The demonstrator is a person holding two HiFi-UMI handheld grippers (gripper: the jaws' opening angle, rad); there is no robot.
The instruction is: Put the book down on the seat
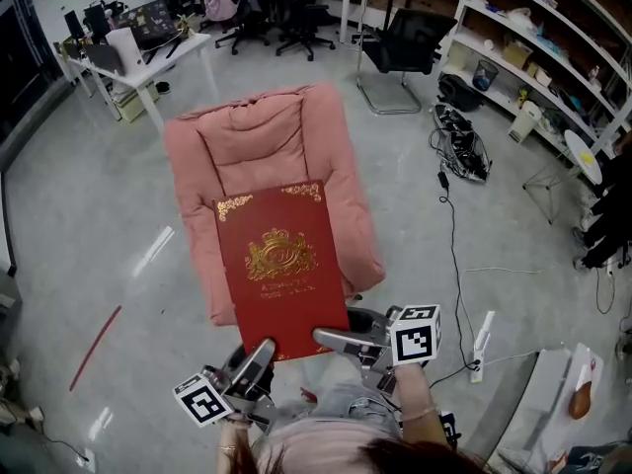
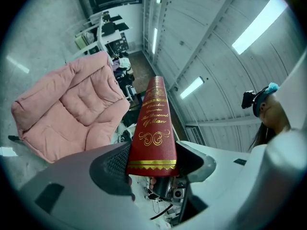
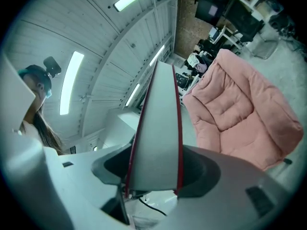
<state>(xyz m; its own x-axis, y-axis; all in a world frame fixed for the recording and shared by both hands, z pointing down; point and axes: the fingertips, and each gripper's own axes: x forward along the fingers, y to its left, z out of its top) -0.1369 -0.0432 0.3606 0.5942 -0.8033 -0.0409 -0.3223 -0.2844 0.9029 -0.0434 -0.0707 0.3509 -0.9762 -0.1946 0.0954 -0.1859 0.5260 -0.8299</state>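
Observation:
A thick red book (image 1: 281, 265) with a gold crest on its cover is held flat in the air, in front of and above a pink padded armchair (image 1: 265, 156). My left gripper (image 1: 259, 355) is shut on the book's near left corner; in the left gripper view its jaws press the gold-lettered spine (image 2: 152, 128). Shut on the near right corner is my right gripper (image 1: 331, 339), whose view shows the white page edges (image 3: 156, 138) between the jaws. The chair's seat (image 3: 240, 109) lies beyond the book, nothing on it.
Grey shiny floor surrounds the chair. A black office chair (image 1: 400, 47) stands behind it, desks (image 1: 138, 52) at the back left, shelving (image 1: 538, 47) along the right. Cables (image 1: 459, 146) and a power strip (image 1: 481, 344) lie on the floor to the right.

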